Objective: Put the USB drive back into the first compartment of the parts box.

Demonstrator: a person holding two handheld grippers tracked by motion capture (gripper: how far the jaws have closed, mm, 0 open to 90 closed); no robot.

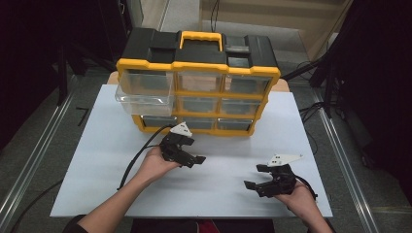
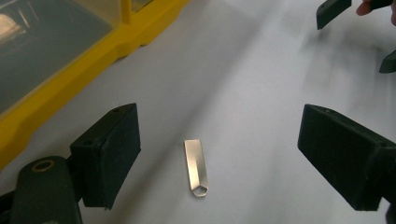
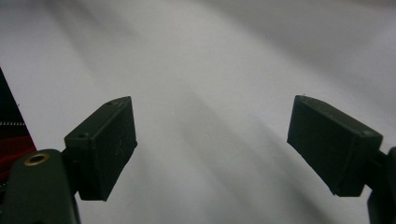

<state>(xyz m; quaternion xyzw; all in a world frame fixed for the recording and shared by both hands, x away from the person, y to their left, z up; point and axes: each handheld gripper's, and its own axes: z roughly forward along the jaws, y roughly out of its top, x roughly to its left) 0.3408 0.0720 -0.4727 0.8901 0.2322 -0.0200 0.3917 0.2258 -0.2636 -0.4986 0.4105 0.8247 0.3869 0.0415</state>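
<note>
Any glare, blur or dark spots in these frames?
High view: white table evenly lit, surroundings fall to black. Left gripper view: small metal piece is sharp with a bright sheen; the organizer drawer reflects glare. Right gripper view: soft streaky shadows on the table, and the right gripper jaws are dark, with little detail.

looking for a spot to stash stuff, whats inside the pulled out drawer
The clear drawer, pulled out at the organizer's top left, looks empty through its walls. Glare hides part of its floor, so something small there could be missed.

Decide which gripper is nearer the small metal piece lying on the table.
Left. The left gripper has its open jaws either side of the metal piece; the right gripper sits farther off.
</note>
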